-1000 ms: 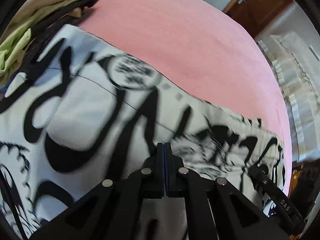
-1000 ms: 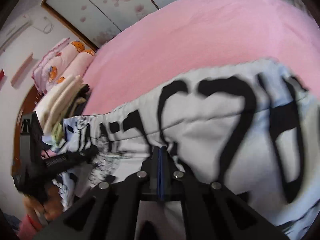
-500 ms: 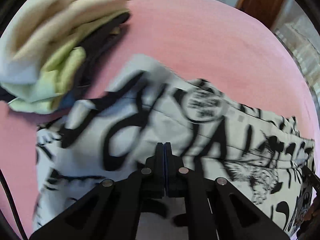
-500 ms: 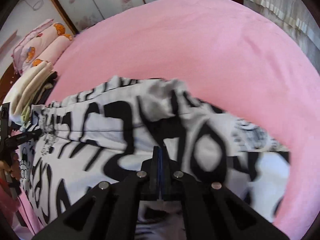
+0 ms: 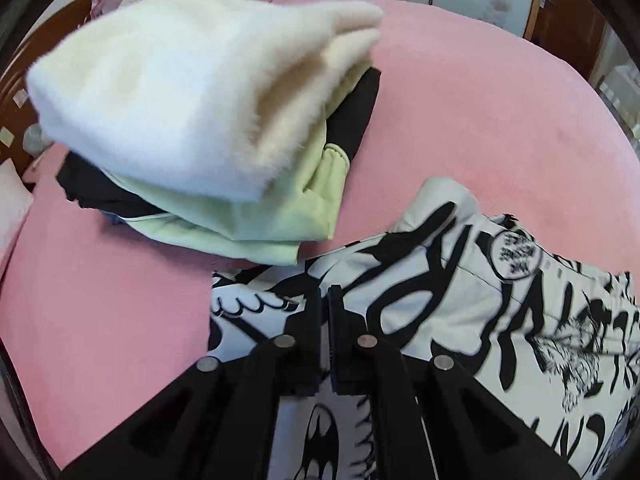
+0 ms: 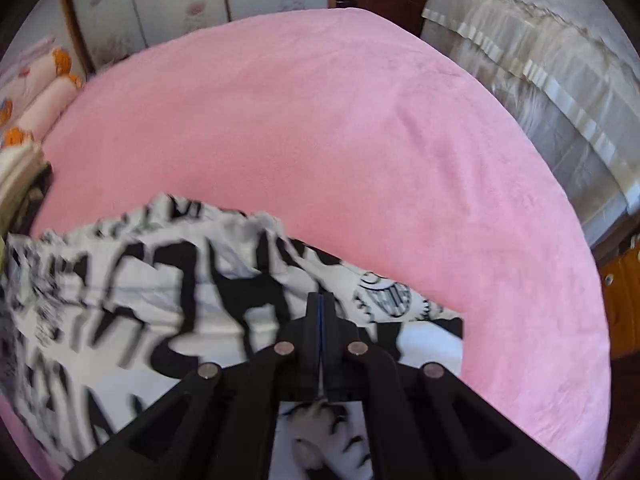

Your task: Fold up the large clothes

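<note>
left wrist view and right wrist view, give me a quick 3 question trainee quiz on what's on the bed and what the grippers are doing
1. True or false: the black and white printed garment lies on the pink bed cover.
2. Multiple choice: in the left wrist view, what tops the stack of folded clothes? A) a fluffy cream garment B) a red towel C) a blue pillow
3. Fill in: the jaws of the left gripper and the right gripper are both ____.

Key: 1 true; 2 A; 3 shut. Each gripper sits over the printed cloth, but whether cloth is pinched at the tips cannot be told.
</note>
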`<state>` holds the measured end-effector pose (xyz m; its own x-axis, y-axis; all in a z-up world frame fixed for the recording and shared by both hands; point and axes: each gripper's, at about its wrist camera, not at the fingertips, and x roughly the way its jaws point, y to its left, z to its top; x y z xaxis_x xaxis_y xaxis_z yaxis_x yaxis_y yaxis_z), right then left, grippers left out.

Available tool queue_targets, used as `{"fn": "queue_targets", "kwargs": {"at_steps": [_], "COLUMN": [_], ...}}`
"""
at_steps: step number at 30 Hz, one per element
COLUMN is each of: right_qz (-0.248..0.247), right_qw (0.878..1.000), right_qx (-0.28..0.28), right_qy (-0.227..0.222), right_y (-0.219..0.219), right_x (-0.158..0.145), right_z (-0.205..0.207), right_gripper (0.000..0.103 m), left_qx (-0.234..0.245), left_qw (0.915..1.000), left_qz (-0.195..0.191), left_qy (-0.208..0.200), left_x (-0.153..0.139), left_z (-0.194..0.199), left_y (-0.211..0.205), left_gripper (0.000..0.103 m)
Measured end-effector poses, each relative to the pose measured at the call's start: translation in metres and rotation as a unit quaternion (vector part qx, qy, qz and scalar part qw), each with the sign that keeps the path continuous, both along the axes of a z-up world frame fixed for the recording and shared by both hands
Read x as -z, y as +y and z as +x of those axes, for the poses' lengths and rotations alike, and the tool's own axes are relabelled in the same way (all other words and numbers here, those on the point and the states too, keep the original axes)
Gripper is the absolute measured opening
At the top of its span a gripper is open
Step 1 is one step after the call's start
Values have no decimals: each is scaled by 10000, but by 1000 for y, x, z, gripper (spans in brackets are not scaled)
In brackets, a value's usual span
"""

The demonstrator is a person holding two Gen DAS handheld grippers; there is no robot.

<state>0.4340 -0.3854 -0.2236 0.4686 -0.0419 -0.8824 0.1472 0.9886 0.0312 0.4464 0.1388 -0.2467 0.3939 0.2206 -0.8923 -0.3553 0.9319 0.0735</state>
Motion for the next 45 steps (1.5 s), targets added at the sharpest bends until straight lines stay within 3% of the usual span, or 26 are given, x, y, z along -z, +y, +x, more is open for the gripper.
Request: {"fn": "queue_targets", "kwargs": {"at_steps": [5,10,14,18,22,28,31,38,40,42,45], "right_qz": [766,1412,1760,1706,1833,1763,1536,1519,1571,1682,1816], "right_qw": [9965,9889,9821,9821,9784,9770,9786,9744,9724,9692,9658], "right_qx": [-78,-417,-657,-693,-313,-194,-386,-438,-358,-223,-127], "right_qy": [-340,-197,103,398,907,1184,1318,1601,1688,1784,1847], "right_y": [35,100,142,166,172,181,191,195,196,194,193], "right_x": [-33,-40,-24,-3,30,58,68,71,73,74,77], "right_z": [-4,-15,-21,-25,-32,-34,-25,-10,-5,0,5], "right_gripper": [0,0,0,0,0,0,0,0,0,0,0], "left_qx": [-23,-123,-44,74,53,-200,-345,-841,-983,-1122,-1378], "left_qw": [9991,9948,9906,9913,9896,9831,9772,9598,9529,9434,9262], "left_qz": [-422,-1001,-1349,-1297,-1421,-1818,-2097,-2673,-2862,-3109,-3507], "left_qy": [-78,-109,-217,-216,-204,-128,-54,146,221,263,143], "left_x": [-13,-12,-13,-18,-28,-18,-9,11,18,27,43], "left_z": [-34,-65,-92,-101,-116,-142,-159,-202,-214,-222,-229], "left_y": [-3,-7,-9,-17,-12,-3,2,20,30,41,58], "left_gripper": [4,4,4,4,4,6,6,14,20,40,53]}}
